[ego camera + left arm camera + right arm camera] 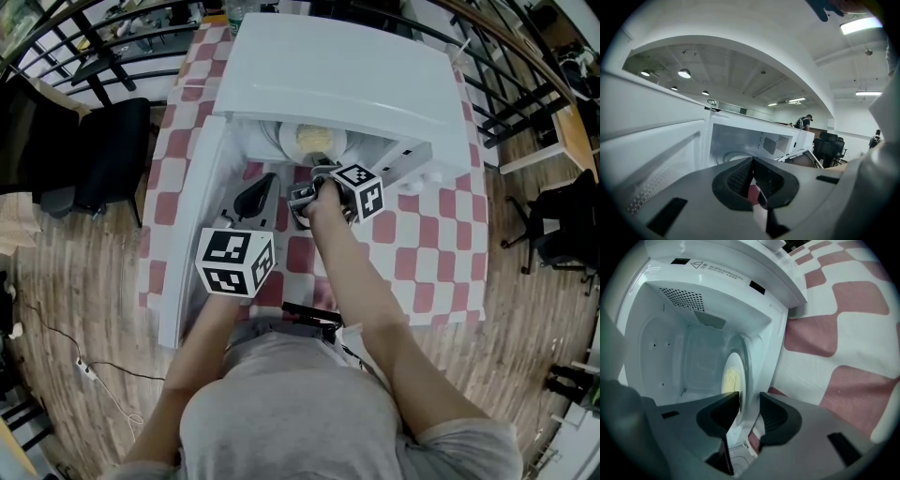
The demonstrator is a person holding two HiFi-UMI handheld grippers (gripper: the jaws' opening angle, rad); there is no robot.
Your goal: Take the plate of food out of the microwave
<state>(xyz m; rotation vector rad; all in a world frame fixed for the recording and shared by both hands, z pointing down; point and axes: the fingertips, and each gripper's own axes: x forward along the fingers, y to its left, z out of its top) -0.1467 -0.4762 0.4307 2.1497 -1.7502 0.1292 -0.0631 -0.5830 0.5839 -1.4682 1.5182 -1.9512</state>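
1. Plate of food (286,141): a white plate carrying a pale yellow portion (731,378). It lies flat inside the cavity of the microwave (347,75), close to the front opening.
2. Right tool (749,398): it reaches into the opening. Its jaws are partly spread, one above and one below the plate's near rim, so the rim sits between them but is not clamped.
3. Left tool (752,165): its jaws are pressed together with nothing between them. It is held low in front of the opening, between the right tool and the door (187,253).
4. Microwave: white, with its door swung wide to the person's left.
5. Worktop (427,248): covered with a red-and-white checked cloth; the microwave stands on it.
6. Surroundings: a black chair (103,155) stands to the left of the worktop on a wooden floor (75,309).
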